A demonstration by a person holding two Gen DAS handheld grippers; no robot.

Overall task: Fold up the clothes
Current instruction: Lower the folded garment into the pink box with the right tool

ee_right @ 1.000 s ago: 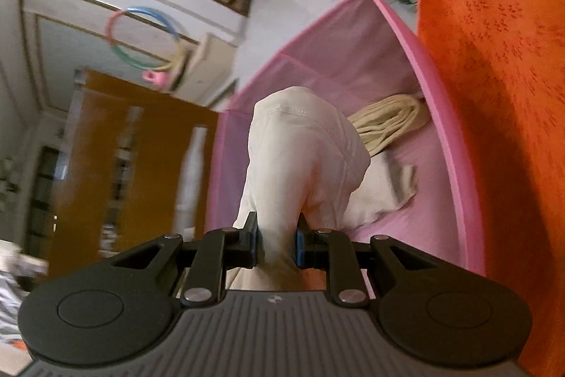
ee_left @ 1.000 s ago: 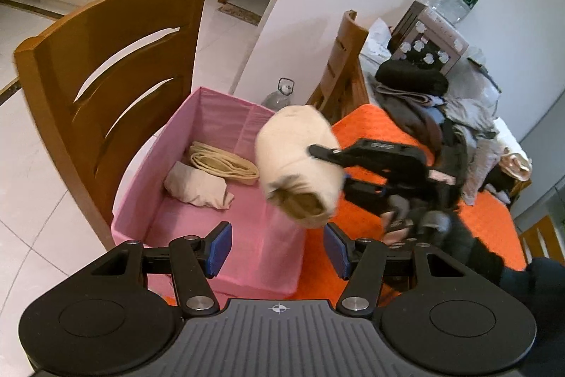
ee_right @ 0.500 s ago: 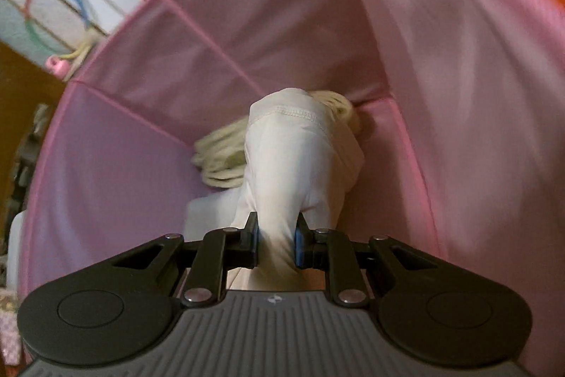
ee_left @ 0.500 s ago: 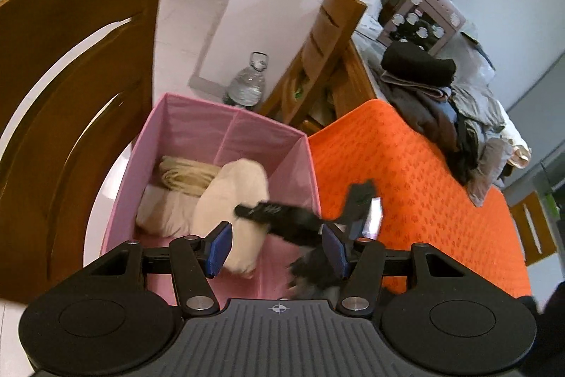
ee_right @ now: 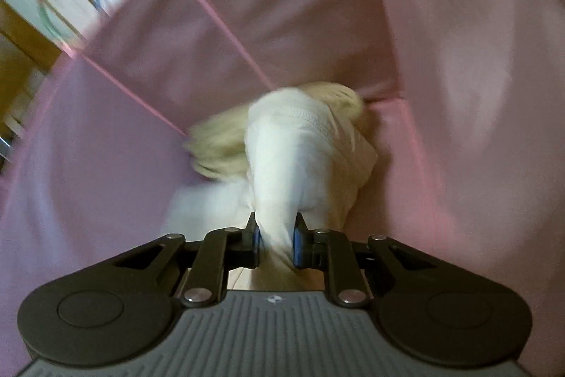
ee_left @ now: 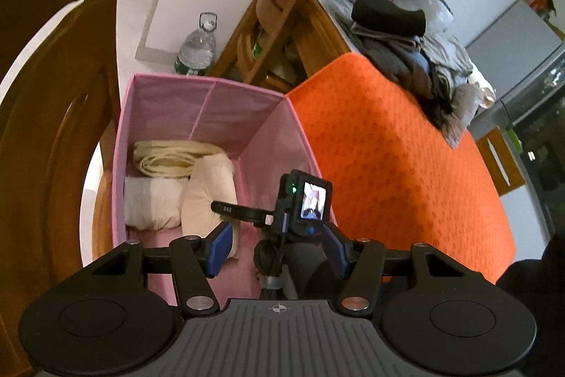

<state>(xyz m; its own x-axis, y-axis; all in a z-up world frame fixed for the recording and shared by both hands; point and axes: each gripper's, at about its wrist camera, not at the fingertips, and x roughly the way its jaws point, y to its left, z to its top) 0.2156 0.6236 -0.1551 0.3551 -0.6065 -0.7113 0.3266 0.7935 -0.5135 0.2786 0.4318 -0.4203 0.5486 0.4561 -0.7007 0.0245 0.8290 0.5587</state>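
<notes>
A rolled cream garment (ee_right: 300, 158) sits low inside the pink fabric bin (ee_right: 282, 23), and my right gripper (ee_right: 276, 237) is shut on its near end. The same roll (ee_left: 208, 193) lies against the bin's (ee_left: 169, 105) right wall in the left wrist view, beside a folded white piece (ee_left: 152, 204) and a pale yellow knit (ee_left: 166, 156). My left gripper (ee_left: 277, 244) hangs open above the bin's near edge, holding nothing. The right gripper's body and its small screen (ee_left: 305, 204) are between the left fingers in that view.
An orange cloth (ee_left: 388, 158) covers the table to the right of the bin, with a heap of dark and grey clothes (ee_left: 423, 59) at its far end. A wooden chair (ee_left: 53, 94) stands at left, another (ee_left: 282, 6) behind, near a water bottle (ee_left: 196, 48).
My right gripper carried the cream roll from above the bin's rim down inside it. The left gripper swung over so that it looks down into the bin and stayed open.
</notes>
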